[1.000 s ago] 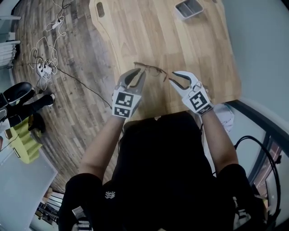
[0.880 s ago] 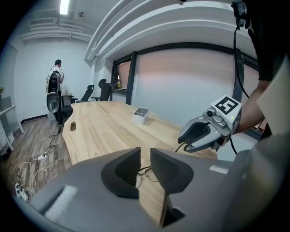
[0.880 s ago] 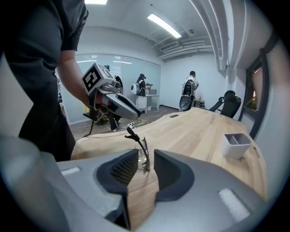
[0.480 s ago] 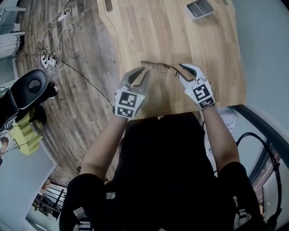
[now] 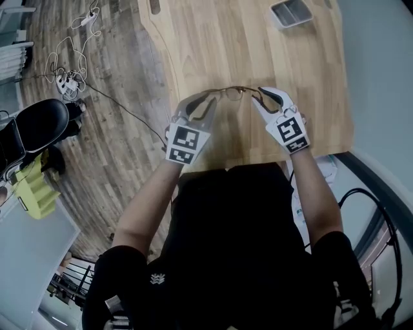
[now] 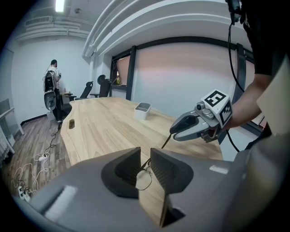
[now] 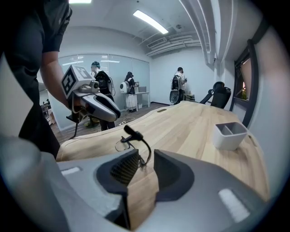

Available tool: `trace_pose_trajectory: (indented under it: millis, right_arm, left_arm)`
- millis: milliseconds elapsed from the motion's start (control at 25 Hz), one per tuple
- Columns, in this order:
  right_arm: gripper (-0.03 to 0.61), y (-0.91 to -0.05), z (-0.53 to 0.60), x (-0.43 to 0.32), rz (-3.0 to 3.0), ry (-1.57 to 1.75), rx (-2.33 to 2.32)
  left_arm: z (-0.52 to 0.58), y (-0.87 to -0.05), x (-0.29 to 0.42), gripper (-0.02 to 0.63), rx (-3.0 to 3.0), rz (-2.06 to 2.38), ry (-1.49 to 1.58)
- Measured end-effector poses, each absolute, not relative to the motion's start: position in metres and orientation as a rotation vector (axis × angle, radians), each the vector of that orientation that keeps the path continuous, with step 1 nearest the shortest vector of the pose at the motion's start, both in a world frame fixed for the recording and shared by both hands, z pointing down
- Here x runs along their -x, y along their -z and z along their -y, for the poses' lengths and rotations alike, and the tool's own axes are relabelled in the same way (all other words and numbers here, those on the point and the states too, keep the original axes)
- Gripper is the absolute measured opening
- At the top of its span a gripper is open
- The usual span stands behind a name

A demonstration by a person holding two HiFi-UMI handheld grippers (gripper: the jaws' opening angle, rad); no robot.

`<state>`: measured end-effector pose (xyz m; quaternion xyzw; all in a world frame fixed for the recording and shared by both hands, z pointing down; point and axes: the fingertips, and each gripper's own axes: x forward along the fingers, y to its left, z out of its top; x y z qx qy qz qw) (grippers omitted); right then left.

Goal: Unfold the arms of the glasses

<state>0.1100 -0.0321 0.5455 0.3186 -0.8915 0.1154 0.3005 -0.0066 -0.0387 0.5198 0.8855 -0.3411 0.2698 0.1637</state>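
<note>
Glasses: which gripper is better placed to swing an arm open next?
Right. One arm of the glasses runs between the right gripper's open jaws, so it could probably close and swing it out. The left gripper is shut on the lens end, steadying them.

Both forearms reach forward, elbows bent. The left hand-held gripper (image 5: pixel 202 98) tilts downward, its jaws closed on the glasses (image 5: pixel 229 91). The right hand-held gripper (image 5: pixel 257 97) tilts downward too, its jaws a little apart

A light wooden table (image 5: pixel 213 45) carries a small grey two-compartment bin (image 5: pixel 290 11).
</note>
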Motion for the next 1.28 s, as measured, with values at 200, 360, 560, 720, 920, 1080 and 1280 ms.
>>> trace_pose_trajectory:
  millis: [200, 360, 560, 720, 920, 1080, 1280]
  right_arm:
    - [0.098, -0.561, 0.017, -0.113, 2.342, -0.363, -0.823]
    - [0.098, -0.568, 0.012, -0.117, 2.331, -0.394, -0.834]
    - [0.098, -0.575, 0.010, -0.121, 2.325, -0.432, -0.851]
    - [0.098, -0.581, 0.007, -0.122, 2.316, -0.455, -0.857]
    - [0.098, -0.584, 0.005, -0.120, 2.314, -0.473, -0.862]
    - [0.098, -0.586, 0.004, -0.117, 2.314, -0.484, -0.861]
    - [0.098, -0.586, -0.003, -0.115, 2.312, -0.495, -0.854]
  left_arm:
    - [0.054, -0.536, -0.001, 0.075, -2.548, 0.935, -0.819]
    - [0.055, -0.555, -0.012, 0.075, -2.601, 0.826, -0.961]
    - [0.058, -0.574, -0.023, 0.075, -2.646, 0.716, -1.088]
    - [0.055, -0.588, -0.028, 0.075, -2.647, 0.645, -1.133]
    - [0.053, -0.600, -0.028, 0.075, -2.638, 0.606, -1.171]
    - [0.050, -0.608, -0.030, 0.074, -2.641, 0.577, -1.207]
    - [0.048, -0.614, -0.032, 0.046, -2.630, 0.552, -1.226]
